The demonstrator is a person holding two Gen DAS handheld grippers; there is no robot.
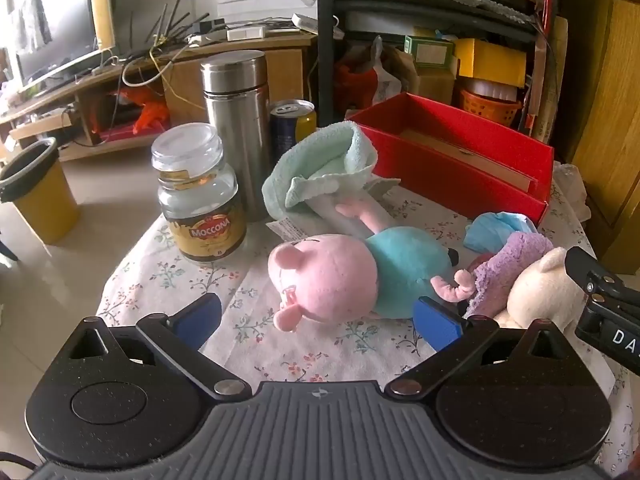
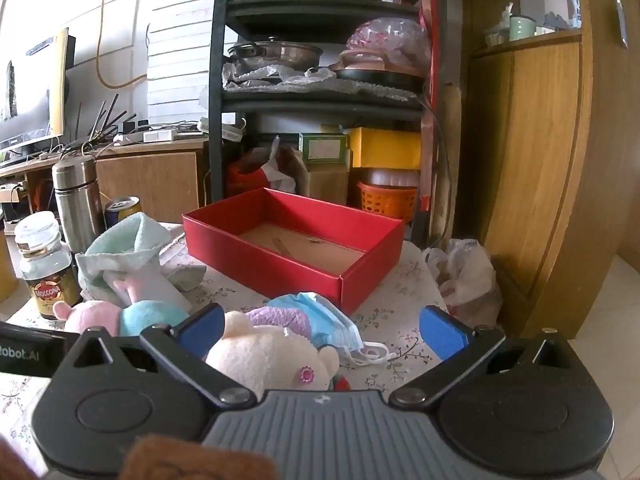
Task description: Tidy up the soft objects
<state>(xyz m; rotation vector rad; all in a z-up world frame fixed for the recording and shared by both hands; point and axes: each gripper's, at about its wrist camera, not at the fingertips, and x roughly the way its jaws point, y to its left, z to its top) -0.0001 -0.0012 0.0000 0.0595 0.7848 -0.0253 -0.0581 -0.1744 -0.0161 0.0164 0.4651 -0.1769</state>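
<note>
A pink pig plush in a teal shirt lies on the flowered tablecloth, and its head lies between the blue pads of my open left gripper. A mint towel lies behind it. A cream plush in a purple knit lies between the pads of my open right gripper, next to a blue face mask. The empty red box stands behind the toys. The right gripper also shows in the left wrist view.
A Moccona glass jar, a steel flask and a drink can stand at the table's left. A plastic bag lies at the table's right edge. A black shelf rack and wooden cabinets stand behind.
</note>
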